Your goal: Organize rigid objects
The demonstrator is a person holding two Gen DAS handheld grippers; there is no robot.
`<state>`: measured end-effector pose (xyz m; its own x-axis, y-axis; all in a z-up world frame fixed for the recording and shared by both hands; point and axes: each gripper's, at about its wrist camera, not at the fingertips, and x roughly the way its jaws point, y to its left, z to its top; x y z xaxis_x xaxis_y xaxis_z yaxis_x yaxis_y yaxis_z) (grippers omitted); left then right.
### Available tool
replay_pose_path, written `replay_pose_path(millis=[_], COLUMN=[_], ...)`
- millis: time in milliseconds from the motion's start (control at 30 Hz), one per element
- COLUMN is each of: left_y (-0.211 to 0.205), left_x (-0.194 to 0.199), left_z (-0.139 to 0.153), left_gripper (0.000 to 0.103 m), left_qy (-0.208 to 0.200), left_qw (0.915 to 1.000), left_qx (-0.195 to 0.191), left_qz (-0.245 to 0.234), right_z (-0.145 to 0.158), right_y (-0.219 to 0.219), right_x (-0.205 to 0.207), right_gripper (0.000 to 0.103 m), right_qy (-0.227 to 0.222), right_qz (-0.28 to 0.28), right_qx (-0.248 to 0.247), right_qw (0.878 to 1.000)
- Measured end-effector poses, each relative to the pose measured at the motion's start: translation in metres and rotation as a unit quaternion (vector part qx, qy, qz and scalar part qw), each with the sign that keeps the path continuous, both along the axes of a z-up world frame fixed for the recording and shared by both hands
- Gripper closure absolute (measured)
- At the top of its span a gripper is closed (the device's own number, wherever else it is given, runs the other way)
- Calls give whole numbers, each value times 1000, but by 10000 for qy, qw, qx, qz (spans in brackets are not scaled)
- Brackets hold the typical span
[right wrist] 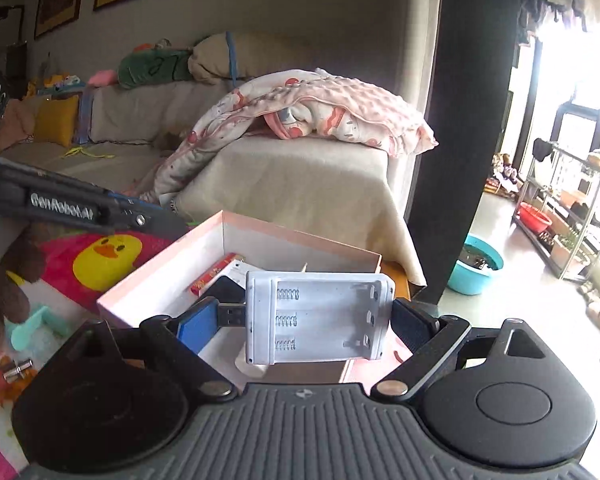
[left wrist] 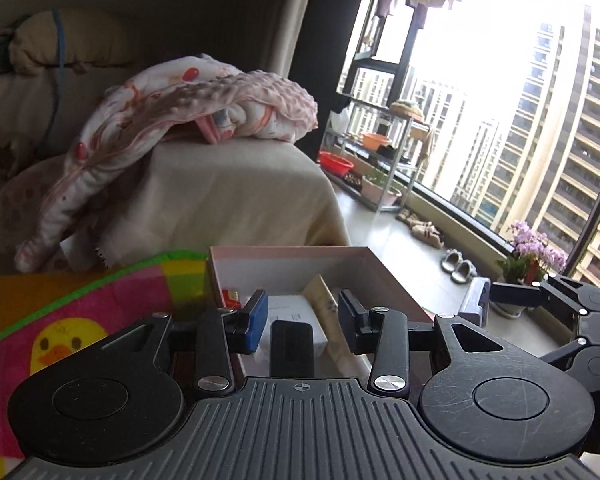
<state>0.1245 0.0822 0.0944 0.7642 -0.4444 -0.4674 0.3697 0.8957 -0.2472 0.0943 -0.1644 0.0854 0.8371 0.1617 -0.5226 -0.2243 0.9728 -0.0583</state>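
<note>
My right gripper (right wrist: 318, 316) squeezes a white battery case (right wrist: 319, 317) by its two ends, low in the middle of the frame, just above the pink box (right wrist: 160, 280). My left gripper (left wrist: 303, 315) is partly open and holds nothing. Under it, low in the frame, the box (left wrist: 380, 270) holds a black block (left wrist: 291, 346) and a red pack (left wrist: 231, 298).

White battery charger (right wrist: 320, 316), 3 empty spring slots facing up, USB plug sticking out left, clamped level btwn the right claw's (right wrist: 308, 322) pads over a pink box (right wrist: 236, 226). Inside: red pack (right wrist: 214, 272), black slab (left wrist: 291, 346), papers.
</note>
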Motion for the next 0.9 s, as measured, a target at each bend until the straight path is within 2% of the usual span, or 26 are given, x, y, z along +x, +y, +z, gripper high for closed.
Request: replay_pose_path(millis=[100,167,233,300,433,533,600,733,900], left_y=[30,47,59,66,71,69,64,38,-8], left_x=[-38,-57,-73,-90,-135,-161,-171,-177,-180], left_z=[1,-4,-12,-18,-28,-39,-48,-65,-78], left_gripper=[60,60,60,60,60,60,60,60,60], left_qy=[-84,27,173,249,267,334,403,415,319], left_qw=[9994,9979,9949,9926,9928,9934,9942,9963,9986], left_qx=[-112,-236,-369,-463,-566,-654,-655,-502,278], left_qz=[305,609,917,1093,1019,885,755,559,307], right_z=[-6,-9,-9,0,28,30,19,-22,-60], right_y=[-2,0,7,18,18,-3,-16,-23,-20], right_x=[-39,-59,-65,-56,-21,-10,-13,-30,-32], right_gripper=[10,6,6,8,8,7,7,7,7], right_qy=[-392,-683,-961,-1028,-523,2,353,866,1518], right_qz=[-29,30,86,170,287,345,385,245,-135], right_qx=[-238,-347,-501,-537,-34,480,542,145,390], right_qw=[9989,9971,9941,9931,9982,9982,9972,9958,9875])
